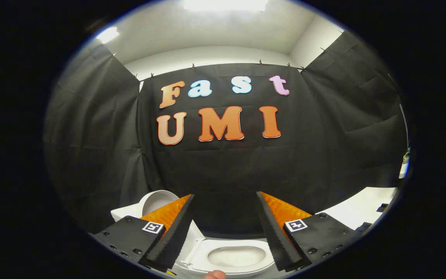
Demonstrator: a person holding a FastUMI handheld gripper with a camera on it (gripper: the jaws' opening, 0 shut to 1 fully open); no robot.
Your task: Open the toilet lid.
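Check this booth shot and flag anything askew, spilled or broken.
Nothing looks spilled or broken. The toilet sits below the open gripper, seat and bowl showing between its fingers. The lid appears already raised, beyond the left finger, so the odd point is that little opening seems left to do.

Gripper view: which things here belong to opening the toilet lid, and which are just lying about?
Job: toilet lid, apparently raised, behind the left finger; toilet seat; tool, fingers open, nothing between them.
Lying about: white surface beyond the right finger; small black item on it.
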